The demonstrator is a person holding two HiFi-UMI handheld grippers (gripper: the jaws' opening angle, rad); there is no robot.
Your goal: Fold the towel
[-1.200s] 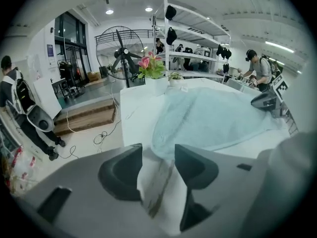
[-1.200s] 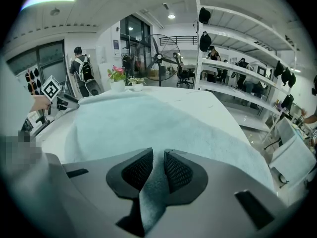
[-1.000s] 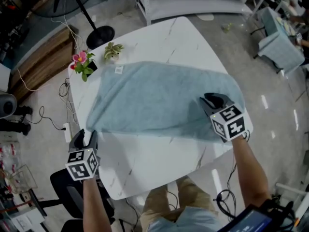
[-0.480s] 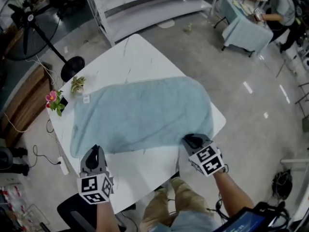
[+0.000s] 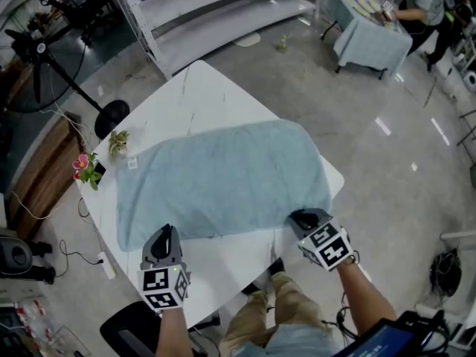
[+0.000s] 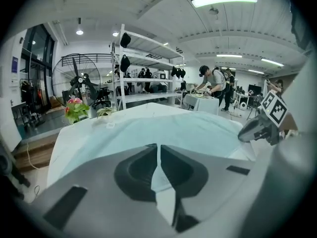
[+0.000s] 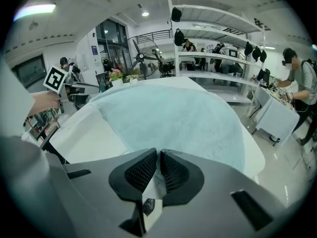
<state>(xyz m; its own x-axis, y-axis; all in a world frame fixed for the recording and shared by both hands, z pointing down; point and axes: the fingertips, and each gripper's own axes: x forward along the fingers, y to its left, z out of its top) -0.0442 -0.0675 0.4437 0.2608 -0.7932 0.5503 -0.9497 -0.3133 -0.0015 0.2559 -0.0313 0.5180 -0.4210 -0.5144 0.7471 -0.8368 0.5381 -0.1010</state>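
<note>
Since a second ago the right gripper had dropped back from over the cloth to its near edge, and both sets of fingers had just been closing.

On the left, the left gripper (image 5: 165, 234) sat at the towel's near-left corner. Its fingers were all but together, apparently pinching a sliver of pale cloth. In the middle, the towel (image 5: 223, 181) lay spread flat on the white tabletop (image 5: 201, 95). On the right, the right gripper (image 5: 303, 219) had its fingers nipped onto the near-right corner, it seemed, with cloth showing between the pads.

The fold looked just about to start. To do it well, both corners should probably rise together and stay level, with the edge taut between them. They should then travel over to meet the far corners squarely, clear of the pots at far left.

The count: one towel, two grippers, and two small plants, one pink-flowered (image 5: 83, 166) and one green (image 5: 117, 140).
</note>
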